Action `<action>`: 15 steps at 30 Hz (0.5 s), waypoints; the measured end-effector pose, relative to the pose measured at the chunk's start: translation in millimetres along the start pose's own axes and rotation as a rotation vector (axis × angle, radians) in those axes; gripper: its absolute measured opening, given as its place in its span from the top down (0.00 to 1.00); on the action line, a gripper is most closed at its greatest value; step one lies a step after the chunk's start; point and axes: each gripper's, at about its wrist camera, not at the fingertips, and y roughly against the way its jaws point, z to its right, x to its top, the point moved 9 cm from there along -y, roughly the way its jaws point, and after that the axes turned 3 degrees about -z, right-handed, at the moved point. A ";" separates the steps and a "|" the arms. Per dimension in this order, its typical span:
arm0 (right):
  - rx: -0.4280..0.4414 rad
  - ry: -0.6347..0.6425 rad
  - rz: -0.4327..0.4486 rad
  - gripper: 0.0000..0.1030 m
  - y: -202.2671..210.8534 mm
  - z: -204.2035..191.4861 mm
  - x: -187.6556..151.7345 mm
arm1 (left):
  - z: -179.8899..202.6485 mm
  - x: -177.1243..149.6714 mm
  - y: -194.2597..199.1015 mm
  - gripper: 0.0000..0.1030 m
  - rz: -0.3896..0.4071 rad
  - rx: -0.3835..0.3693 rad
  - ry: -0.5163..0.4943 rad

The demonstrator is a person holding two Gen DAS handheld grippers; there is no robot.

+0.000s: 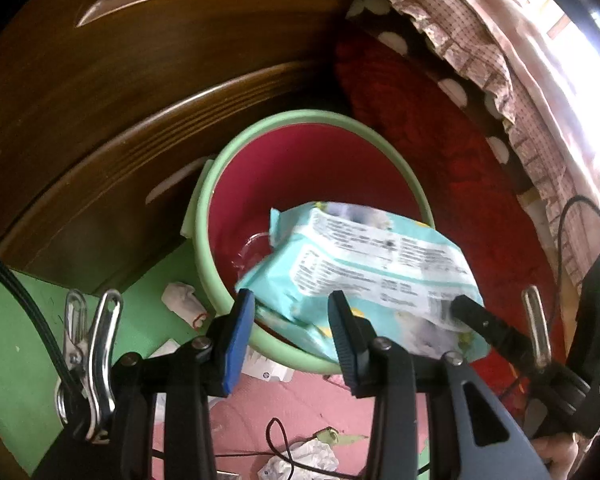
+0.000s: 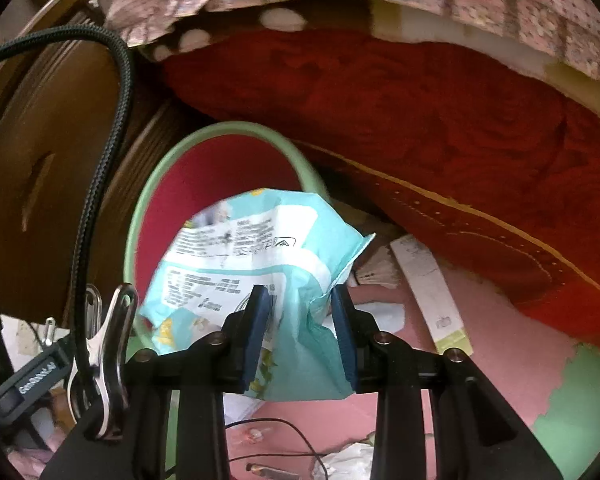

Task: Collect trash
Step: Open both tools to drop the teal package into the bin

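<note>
Right gripper (image 2: 300, 312) clamped on packet (image 2: 256, 256) above bin (image 2: 140, 216), left gripper (image 1: 290, 312) apart and empty beside rim; likely to snag there and spill outside.

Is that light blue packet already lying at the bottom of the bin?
No: the light blue packet is pinched at one end by the right gripper and hangs over the green rim of the bin.
</note>
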 end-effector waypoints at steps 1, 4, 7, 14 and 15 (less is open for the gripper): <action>0.020 0.012 0.002 0.67 1.3 -5.4 -0.4 | 0.8 -0.7 0.5 0.62 -0.002 -0.003 -0.001; 0.050 0.051 0.002 0.67 3.3 -18.1 -1.7 | 2.3 -3.9 0.5 0.62 -0.005 -0.005 -0.011; 0.047 0.099 0.003 0.66 4.2 -27.7 -4.3 | 4.1 -5.8 -0.3 0.62 -0.011 -0.008 -0.019; 0.075 0.158 0.032 0.57 12.6 -41.2 -3.6 | 9.8 -8.8 -4.9 0.62 -0.022 -0.025 -0.033; 0.076 0.162 0.036 0.57 13.2 -42.8 -4.7 | 10.4 -9.2 -5.2 0.62 -0.023 -0.024 -0.036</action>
